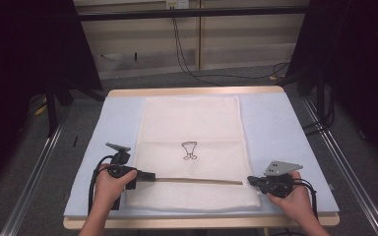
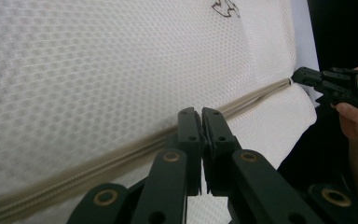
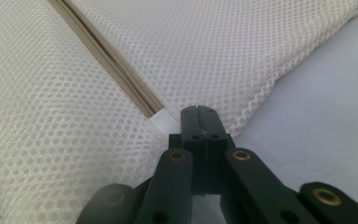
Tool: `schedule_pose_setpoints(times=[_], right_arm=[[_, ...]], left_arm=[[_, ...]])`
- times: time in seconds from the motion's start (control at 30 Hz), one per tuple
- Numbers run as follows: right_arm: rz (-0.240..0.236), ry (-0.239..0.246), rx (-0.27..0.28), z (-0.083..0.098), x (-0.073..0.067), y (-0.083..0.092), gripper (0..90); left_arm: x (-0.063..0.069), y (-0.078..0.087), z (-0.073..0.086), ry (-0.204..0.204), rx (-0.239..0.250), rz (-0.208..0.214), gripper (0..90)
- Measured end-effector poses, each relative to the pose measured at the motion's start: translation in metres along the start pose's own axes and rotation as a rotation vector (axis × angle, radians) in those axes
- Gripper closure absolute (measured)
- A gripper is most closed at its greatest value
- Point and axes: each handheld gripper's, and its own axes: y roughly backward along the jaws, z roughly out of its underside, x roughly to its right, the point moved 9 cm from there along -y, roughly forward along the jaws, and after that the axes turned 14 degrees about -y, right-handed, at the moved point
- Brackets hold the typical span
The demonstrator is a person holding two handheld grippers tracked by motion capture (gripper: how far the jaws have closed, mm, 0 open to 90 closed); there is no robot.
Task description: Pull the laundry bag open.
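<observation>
Zipper (image 1: 197, 180) work under way on mesh laundry bag (image 1: 192, 147), lying flat mid-table on blue mat (image 1: 285, 147). We see left gripper (image 1: 150, 176) pressed together at zipper's left part, likely pinching slider, though we cannot confirm. Right gripper (image 1: 250, 180) clamps bag at zipper's end, anchoring. Next: we draw left along track, keeping fabric taut.

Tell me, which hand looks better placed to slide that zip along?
Probably the left: its claw sits shut right on the mesh bag's zipper, while the right claw pinches the zipper's end at the bag's edge, steadying it.
</observation>
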Motion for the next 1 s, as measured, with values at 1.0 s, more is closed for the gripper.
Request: schedule_pose_setpoints(times=[1.0], right_arm=[[0.008,0.008,0.0,0.0,0.0,0.0,90.0]], left_arm=[[-0.063,0.057,0.031,0.094,0.073,-0.046,87.2]])
